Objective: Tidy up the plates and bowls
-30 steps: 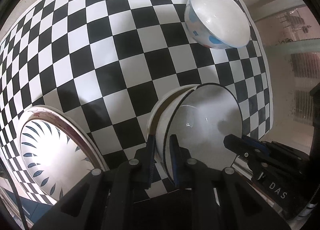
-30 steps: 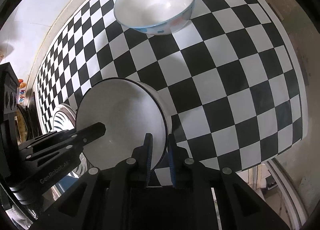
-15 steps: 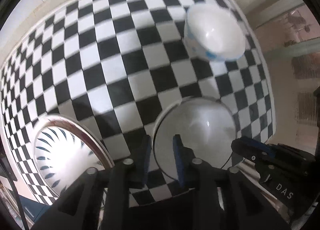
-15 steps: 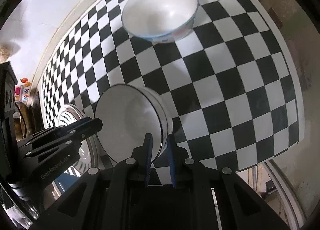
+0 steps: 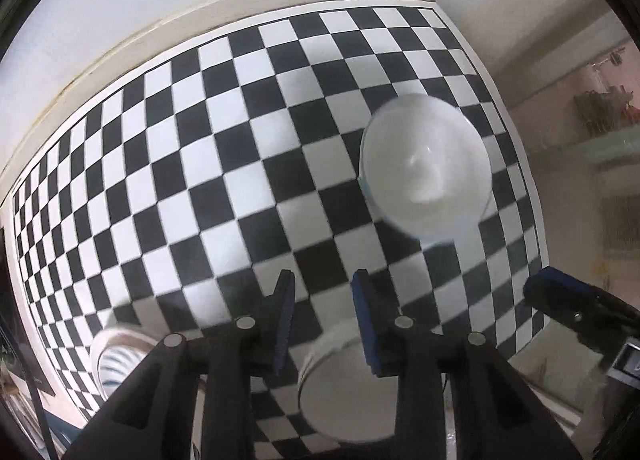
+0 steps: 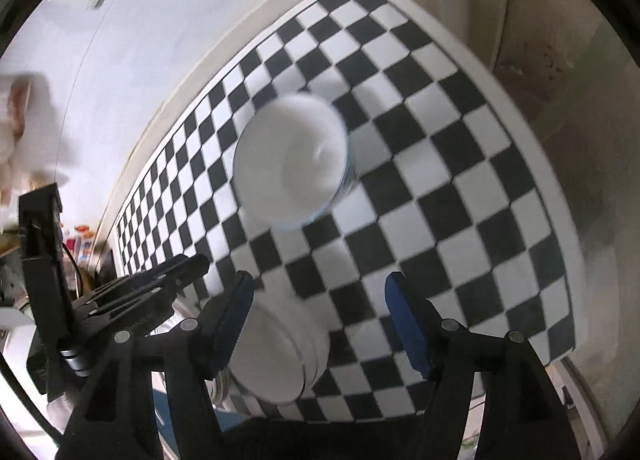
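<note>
Bowls are the whole story right now: a lone white glossy ceramic bowl with a faint blue trim (image 5: 426, 172) sits upright out on the black-and-white checkered tabletop (image 5: 200, 164), well apart from both claws and straight ahead of them, a bit toward the far right corner. Being round, it has no long axis to line up with, so my guess is either claw could come at its rim. From the right wrist view that bowl (image 6: 290, 164) lies dead ahead of the right gripper (image 6: 320, 324), which looks like the nearer one, though it's close. Both are released: the left gripper (image 5: 324, 320) has its jaws spread with nothing between them, and the right one is spread even wider. Just under them sits a nested pair of white shallow bowls with a thin dark rim (image 6: 280, 356), resting free on the checks. Count: three bowls and one white plate with a dark leaf pattern (image 5: 116, 356) at the near left edge.
</note>
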`<state>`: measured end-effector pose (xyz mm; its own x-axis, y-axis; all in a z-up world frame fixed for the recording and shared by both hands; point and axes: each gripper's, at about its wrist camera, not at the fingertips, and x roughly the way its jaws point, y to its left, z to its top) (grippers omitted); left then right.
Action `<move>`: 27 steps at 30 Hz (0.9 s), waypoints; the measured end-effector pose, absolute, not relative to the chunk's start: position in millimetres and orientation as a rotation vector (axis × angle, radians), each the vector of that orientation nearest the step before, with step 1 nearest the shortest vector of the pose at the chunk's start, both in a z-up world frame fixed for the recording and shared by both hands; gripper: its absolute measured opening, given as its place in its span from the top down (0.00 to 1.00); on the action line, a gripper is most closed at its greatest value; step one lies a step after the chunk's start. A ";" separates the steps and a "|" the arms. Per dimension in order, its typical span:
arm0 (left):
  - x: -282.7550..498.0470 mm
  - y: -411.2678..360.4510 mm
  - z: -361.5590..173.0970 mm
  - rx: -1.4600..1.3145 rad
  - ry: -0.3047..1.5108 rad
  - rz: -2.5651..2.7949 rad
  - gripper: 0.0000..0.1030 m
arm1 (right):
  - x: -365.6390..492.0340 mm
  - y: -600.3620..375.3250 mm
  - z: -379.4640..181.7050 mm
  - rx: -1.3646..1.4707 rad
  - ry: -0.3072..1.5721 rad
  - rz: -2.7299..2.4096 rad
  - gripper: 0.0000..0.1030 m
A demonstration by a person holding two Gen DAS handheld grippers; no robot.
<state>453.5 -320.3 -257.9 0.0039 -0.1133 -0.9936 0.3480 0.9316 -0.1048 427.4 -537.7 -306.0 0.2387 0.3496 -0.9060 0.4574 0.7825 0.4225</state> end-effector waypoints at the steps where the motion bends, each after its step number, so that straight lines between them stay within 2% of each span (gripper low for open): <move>1: 457.7 -322.9 -259.7 0.189 1.529 -0.362 0.73 | 431.8 -541.6 -306.5 0.726 1.362 -0.088 0.31; 19: 528.4 -366.6 -304.0 0.178 1.628 -0.371 0.73 | 501.8 -571.6 -371.7 0.777 1.441 -0.121 0.33; 24: 533.8 -372.0 -322.1 0.165 1.667 -0.381 0.73 | 509.1 -574.0 -386.7 0.798 1.458 -0.116 0.40; 27: 535.3 -371.6 -330.9 0.143 1.685 -0.396 0.74 | 511.4 -576.5 -393.1 0.817 1.460 -0.109 0.53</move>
